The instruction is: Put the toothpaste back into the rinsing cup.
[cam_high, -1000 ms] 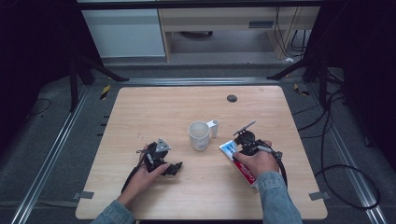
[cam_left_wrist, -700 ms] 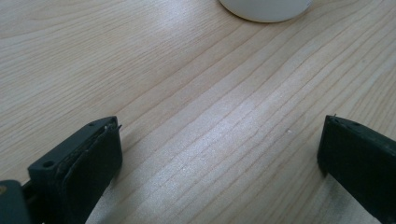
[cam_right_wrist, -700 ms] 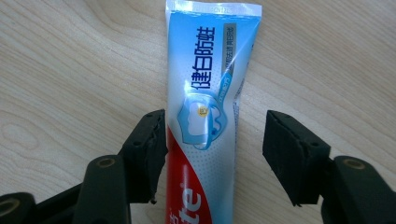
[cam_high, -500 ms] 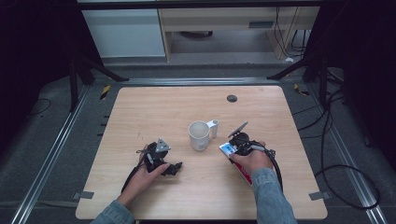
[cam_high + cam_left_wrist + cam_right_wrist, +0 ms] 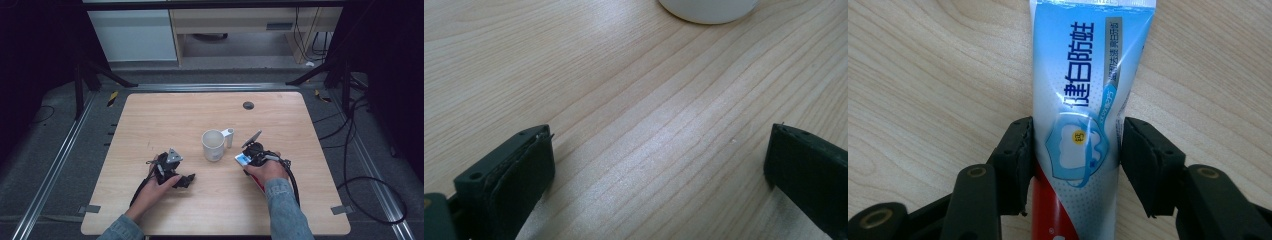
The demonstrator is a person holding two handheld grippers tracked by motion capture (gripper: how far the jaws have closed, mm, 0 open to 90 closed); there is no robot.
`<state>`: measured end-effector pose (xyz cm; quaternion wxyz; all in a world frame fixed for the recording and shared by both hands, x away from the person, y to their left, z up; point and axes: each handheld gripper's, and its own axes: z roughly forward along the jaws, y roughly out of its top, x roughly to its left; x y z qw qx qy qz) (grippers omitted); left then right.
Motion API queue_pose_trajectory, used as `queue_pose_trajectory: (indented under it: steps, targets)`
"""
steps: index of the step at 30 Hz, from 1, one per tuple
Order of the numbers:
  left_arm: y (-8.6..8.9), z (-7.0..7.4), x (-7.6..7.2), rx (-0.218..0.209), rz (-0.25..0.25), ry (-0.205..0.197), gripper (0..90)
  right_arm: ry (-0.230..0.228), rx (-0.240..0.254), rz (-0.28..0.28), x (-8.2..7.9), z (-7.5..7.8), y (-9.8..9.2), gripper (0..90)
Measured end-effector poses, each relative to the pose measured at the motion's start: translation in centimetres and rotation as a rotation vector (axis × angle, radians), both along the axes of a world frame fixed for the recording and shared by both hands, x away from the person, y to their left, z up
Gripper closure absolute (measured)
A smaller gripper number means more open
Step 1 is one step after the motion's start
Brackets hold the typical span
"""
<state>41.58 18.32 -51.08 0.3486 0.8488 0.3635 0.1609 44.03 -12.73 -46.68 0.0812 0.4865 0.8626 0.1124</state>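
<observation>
A blue, white and red toothpaste tube [image 5: 1075, 100] lies flat on the wooden table [image 5: 175, 120]. My right gripper [image 5: 1075, 131] points down over it, and its jaws have just been closing. Both pads [image 5: 1020, 150] now touch the tube's sides at its blue-and-white part. In the high view the tube [image 5: 241, 159] shows just right of a white mug [image 5: 214, 145], with the right gripper [image 5: 250, 159] over it. The left gripper [image 5: 187, 180] rests low on the table to the mug's left. Its jaws [image 5: 659, 150] stand wide open over bare wood, and the mug's base [image 5: 706, 9] lies ahead of them.
A small black round disc [image 5: 248, 105] sits near the table's far edge. Black cables trail from both grippers toward the near edge. Metal rails run along the floor on both sides, and a desk and a cabinet stand beyond the far edge.
The right gripper has come down and a little leftward onto the toothpaste tube. The left hand and the mug have stayed where they were.
</observation>
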Motion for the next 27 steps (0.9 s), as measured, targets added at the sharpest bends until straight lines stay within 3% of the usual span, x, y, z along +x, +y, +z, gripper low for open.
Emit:
queue_pose_trajectory:
  steps: [15,21,27]
  targets:
    - [0.00,0.00,0.00,0.000,0.000,0.000,0.0,0.014,-0.035,0.027,0.23,-0.10,0.09,56.0]
    - [0.00,0.00,0.00,0.000,0.000,0.000,0.0,0.011,-0.018,0.019,0.16,0.52,-0.31,66.5]
    - [0.00,0.00,0.00,0.000,0.000,0.000,0.0,0.009,-0.030,0.028,0.13,0.42,-0.23,66.6]
